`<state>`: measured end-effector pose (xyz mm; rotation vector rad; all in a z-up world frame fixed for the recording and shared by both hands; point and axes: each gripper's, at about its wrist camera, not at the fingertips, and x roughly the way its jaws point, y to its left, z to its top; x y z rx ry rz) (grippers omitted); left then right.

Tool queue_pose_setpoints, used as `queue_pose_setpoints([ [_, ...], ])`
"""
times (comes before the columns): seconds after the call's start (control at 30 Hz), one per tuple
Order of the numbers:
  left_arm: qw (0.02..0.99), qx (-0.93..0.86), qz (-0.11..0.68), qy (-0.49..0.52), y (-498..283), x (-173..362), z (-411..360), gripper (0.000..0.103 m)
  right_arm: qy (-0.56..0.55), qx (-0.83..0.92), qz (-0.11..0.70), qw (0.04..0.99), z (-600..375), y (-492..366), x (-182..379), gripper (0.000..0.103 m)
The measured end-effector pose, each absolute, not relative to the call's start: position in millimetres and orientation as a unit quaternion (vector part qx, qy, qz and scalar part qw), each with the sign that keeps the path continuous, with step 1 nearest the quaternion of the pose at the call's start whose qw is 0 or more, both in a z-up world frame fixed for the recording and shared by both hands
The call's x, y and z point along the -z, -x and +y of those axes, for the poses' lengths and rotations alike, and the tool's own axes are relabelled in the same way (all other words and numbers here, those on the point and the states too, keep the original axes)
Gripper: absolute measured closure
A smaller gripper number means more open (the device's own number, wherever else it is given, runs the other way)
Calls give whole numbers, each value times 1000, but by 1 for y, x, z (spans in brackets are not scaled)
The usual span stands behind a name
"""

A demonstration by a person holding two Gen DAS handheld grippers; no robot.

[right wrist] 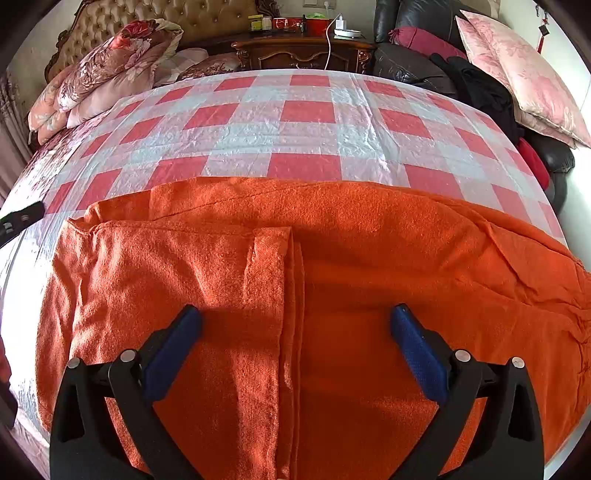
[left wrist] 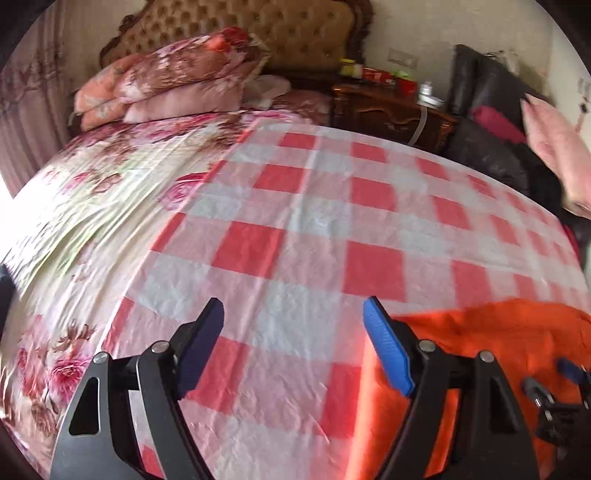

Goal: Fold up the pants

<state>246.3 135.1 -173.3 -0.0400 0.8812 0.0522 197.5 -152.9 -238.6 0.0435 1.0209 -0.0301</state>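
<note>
Right wrist view: the orange pants (right wrist: 332, 258) lie flat on the checked cloth (right wrist: 295, 129) over the bed, long axis crosswise, directly beneath the wide-open, empty right gripper (right wrist: 295, 332). The left gripper (left wrist: 293, 343), likewise spread, hangs off their left edge.

Home bedroom: bed (right wrist: 306, 110) with tufted headboard (left wrist: 258, 29), stacked floral quilts (left wrist: 166, 85), carved wooden nightstand (right wrist: 303, 51) carrying small bottles, pink pillow (right wrist: 524, 74) at side.

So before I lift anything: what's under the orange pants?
The orange pants lie on the red-and-white checkered sheet, which shows beyond their far edge. Whatever is directly beneath the fabric is covered.
</note>
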Motion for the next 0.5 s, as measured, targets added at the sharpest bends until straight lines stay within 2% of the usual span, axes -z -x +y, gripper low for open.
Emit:
queue_pose_setpoints([
  [0.13,893,44,447,30,-199,185,116,31,-20,15,487,873,-152,-197,239,5],
  [0.27,883,44,467,-9,-151,209,102,38,-17,15,483,875,-152,-196,239,5],
  [0.5,886,27,461,-32,-99,214,111,36,-15,14,481,876,-152,-196,238,5],
])
